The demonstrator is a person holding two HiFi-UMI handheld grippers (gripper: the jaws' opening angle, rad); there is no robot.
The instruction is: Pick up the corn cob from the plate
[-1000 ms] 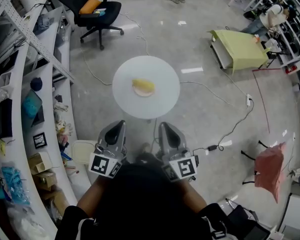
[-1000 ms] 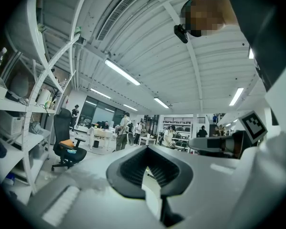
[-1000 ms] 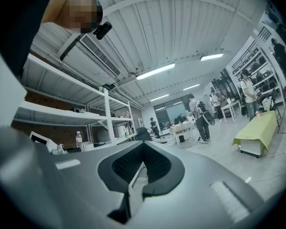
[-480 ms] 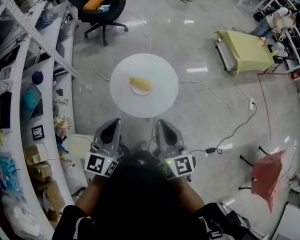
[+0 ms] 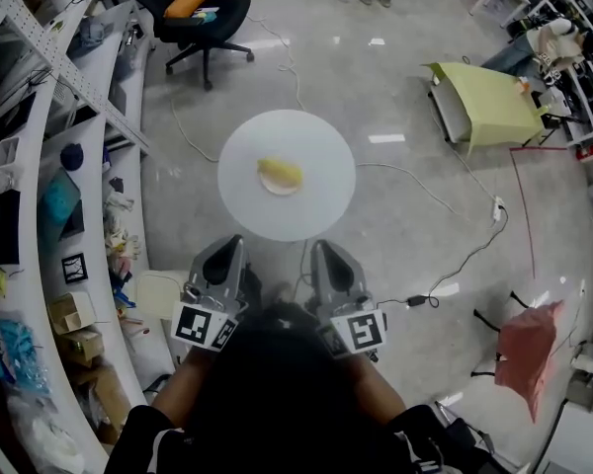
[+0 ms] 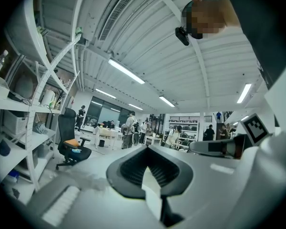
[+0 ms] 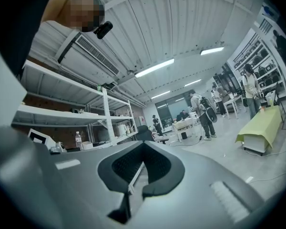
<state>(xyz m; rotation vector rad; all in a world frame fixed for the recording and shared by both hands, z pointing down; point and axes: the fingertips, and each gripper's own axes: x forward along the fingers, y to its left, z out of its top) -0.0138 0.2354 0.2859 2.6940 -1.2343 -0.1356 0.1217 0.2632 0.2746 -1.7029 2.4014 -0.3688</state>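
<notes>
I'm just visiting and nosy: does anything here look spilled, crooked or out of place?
Nothing much. The corn cob lies neatly on its plate near the middle of the round table, nothing spilled. The only untidy thing is a loose cable trailing across the floor beside it, perhaps a trip hazard.

Round white table (image 5: 316, 210), standing on grey floor (image 5: 415, 87). Bears one small plate (image 5: 280, 188) near the middle, with yellow corn cob (image 5: 280, 173) on it.

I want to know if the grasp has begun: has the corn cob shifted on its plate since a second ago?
No. The corn cob lies on the plate just left of the round table's centre, exactly as before.
</notes>
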